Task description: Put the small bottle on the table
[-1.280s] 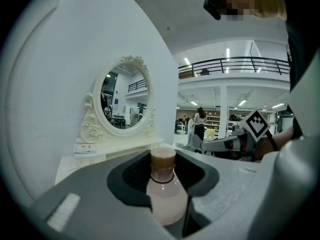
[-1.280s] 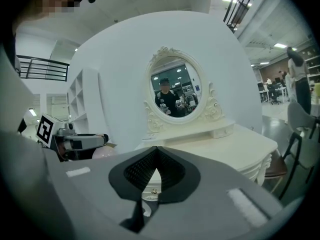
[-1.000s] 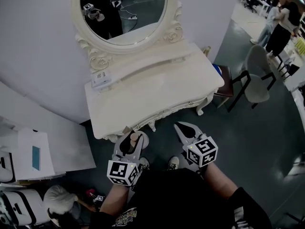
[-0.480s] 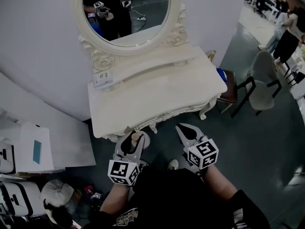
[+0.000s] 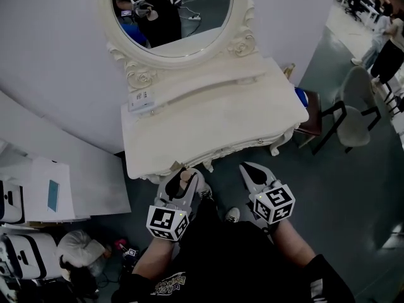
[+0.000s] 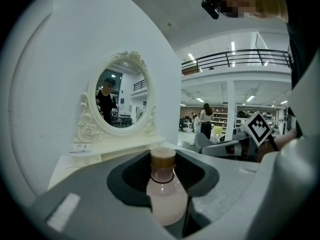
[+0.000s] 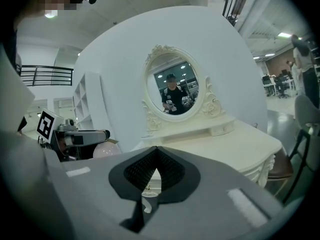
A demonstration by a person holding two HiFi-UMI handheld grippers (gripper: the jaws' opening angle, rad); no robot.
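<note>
- Left gripper (image 5: 182,175), lower centre of the head view: jaws clamped on the small bottle (image 6: 164,196).
- Bottle held just below the front edge of the table (image 5: 214,128), not over the top.
- Right gripper (image 5: 250,169): jaws closed together and empty, beside the same edge.
- Tabletop middle bare; small card (image 5: 141,100) at its upper left.
</note>
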